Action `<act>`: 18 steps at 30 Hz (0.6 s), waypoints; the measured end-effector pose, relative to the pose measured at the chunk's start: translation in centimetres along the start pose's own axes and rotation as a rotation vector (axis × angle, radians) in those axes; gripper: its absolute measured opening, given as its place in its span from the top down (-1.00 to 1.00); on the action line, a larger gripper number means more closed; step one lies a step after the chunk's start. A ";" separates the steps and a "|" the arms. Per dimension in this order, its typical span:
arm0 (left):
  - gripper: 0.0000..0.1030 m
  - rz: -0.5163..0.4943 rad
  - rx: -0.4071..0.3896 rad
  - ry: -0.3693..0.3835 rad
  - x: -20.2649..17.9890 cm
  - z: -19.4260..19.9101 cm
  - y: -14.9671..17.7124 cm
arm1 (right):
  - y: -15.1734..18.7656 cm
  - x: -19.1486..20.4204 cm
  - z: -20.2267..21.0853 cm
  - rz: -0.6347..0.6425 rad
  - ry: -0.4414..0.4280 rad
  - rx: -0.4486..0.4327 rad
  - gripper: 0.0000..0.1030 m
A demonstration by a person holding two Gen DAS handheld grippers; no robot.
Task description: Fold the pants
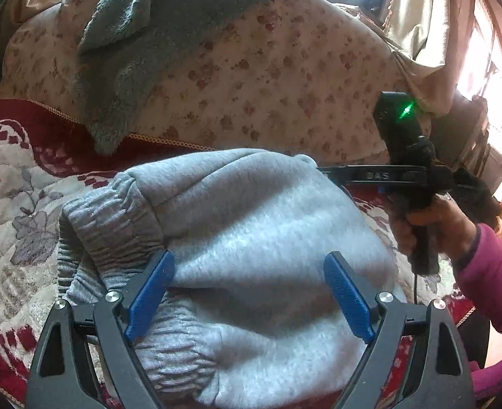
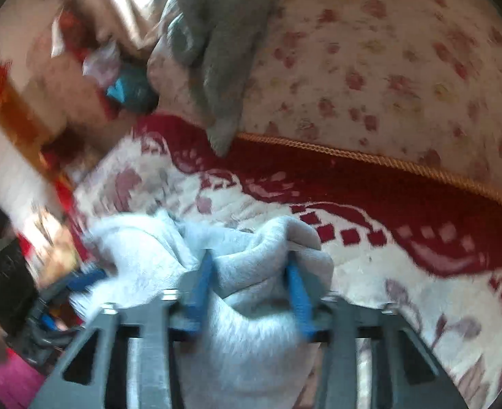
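Left gripper (image 1: 249,301) spread over grey pants (image 1: 251,218); right gripper (image 2: 252,289) pinches them, bar reads "DAS".

Red and cream floral bedspread (image 1: 9,204) underneath, gold cord trim (image 2: 370,156) along its far edge. Beyond it, cream cushion with small red flowers (image 1: 268,78); grey fleece blanket (image 1: 142,44) draped over its left part. Beige curtain (image 1: 418,24) far right.
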State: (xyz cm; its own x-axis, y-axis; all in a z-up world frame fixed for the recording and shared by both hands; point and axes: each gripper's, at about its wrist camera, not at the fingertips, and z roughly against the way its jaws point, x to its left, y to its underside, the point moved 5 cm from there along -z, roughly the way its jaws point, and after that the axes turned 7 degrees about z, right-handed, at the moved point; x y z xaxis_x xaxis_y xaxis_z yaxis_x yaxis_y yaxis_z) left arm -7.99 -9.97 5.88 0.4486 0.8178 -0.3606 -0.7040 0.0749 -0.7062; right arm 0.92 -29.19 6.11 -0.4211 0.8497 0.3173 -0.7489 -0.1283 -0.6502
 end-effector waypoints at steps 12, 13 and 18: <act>-0.73 0.026 0.035 -0.041 2.3 -1.1 -0.7 | -1.5 -6.3 -3.4 -0.114 0.138 -0.017 0.70; -0.73 0.016 0.033 -0.050 2.2 -1.3 -0.6 | -1.4 -6.5 -3.6 -0.113 0.152 -0.015 0.70; -0.73 -0.006 0.039 -0.068 2.1 -1.6 -0.3 | -1.1 -6.6 -2.8 -0.193 0.115 -0.034 0.55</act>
State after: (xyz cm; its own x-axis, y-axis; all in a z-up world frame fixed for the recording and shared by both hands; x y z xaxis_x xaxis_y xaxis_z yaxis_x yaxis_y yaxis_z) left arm -5.91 -9.17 4.33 0.4151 0.8541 -0.3133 -0.7232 0.1009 -0.6832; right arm 5.95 -33.28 2.82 -0.2092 0.9099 0.3583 -0.7915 0.0577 -0.6084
